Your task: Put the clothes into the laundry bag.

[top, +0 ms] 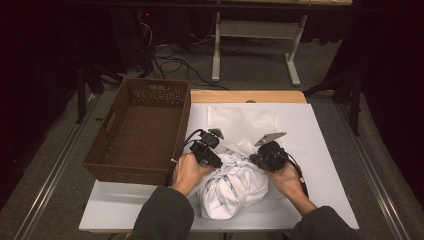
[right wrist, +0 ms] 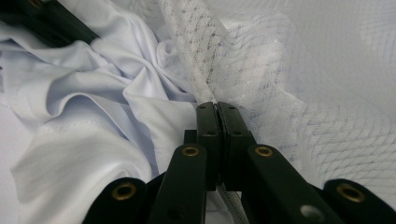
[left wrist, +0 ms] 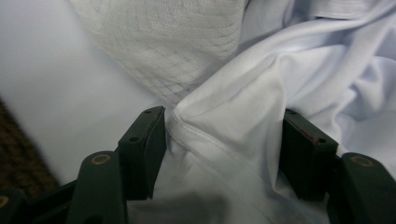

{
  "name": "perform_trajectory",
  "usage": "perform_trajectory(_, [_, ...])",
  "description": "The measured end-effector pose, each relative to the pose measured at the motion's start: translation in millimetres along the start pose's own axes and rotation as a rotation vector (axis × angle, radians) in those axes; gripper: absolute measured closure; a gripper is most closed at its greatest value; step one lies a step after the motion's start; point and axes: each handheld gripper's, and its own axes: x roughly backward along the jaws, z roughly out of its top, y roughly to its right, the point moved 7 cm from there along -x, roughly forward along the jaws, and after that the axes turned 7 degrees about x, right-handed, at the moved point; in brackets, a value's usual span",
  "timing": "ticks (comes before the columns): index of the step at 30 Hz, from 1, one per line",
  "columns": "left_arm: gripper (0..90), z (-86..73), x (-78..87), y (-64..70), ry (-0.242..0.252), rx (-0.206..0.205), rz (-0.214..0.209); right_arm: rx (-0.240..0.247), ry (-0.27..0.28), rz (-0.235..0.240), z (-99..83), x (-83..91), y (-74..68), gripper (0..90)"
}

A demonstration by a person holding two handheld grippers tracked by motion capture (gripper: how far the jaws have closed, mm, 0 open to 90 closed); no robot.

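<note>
A dim room is seen from the high view: grey carpet floor [top: 250,70], dark at the edges, with a metal rail [top: 47,185] running along the left and black cables [top: 170,62] tangled on the floor behind. Farther back, the white legs of a desk [top: 255,30] are seen. At the left of the bench [top: 320,145], which is covered by a white sheet with a strip of bare wood [top: 250,96] at its far edge, a brown woven basket [top: 140,127] is placed, overhanging the sheet's left border. Just right of the basket, the left tongs [top: 215,145] are held in the left hand [top: 187,170], beside a crumpled white shirt [top: 235,182] that lies on the near middle of the bench. In the left gripper view the left tongs [left wrist: 224,140] are seen parted, with a fold of the shirt [left wrist: 233,121] bulging between the jaws, and a mesh bag [left wrist: 173,42] lying beyond it on the white sheet. The flat far part of the bag [top: 245,122] is spread on the bench beyond the shirt. At the right of the shirt, the right tongs [top: 257,150] are held in the right hand [top: 285,175]. In the right gripper view the right tongs [right wrist: 217,109] are seen closed, the jaws pressed together on the edge of the bag [right wrist: 280,74], with the shirt [right wrist: 102,107] bunched just to their left.
</note>
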Motion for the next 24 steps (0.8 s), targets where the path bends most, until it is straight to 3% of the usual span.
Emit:
perform_trajectory(5, [36.9,3.1,-19.5,-0.9,-0.03,0.026,-0.023,-0.001,0.01,0.004,4.0,-0.1,0.4,89.4])
perform_trajectory(7, [44.4,2.9,-21.0,1.1,-0.033,0.034,-0.064,-0.001,0.012,0.006,5.0,-0.4,0.8,89.5])
perform_trajectory(9, [63.8,2.4,-18.6,6.8,-0.013,-0.014,-0.094,-0.006,0.018,0.005,7.1,-0.2,1.5,89.5])
perform_trajectory(12, [79.7,0.8,-12.2,16.5,0.028,-0.093,-0.069,-0.009,0.031,0.006,10.8,0.7,2.0,89.6])
perform_trajectory(14, [82.3,0.8,-4.4,20.3,0.066,-0.111,-0.075,0.0,0.051,0.009,15.0,1.4,2.4,89.7])
perform_trajectory(19, [84.1,3.0,23.7,30.5,0.17,-0.098,-0.195,0.02,0.084,0.004,26.4,5.2,-0.7,89.8])
perform_trajectory(22, [84.2,3.1,34.1,45.2,0.19,-0.151,-0.192,0.048,0.117,0.005,36.3,10.7,-7.9,89.8])
perform_trajectory(24, [84.3,6.7,36.5,56.4,0.211,-0.16,-0.203,0.07,0.141,0.009,42.9,15.0,-15.3,89.8])
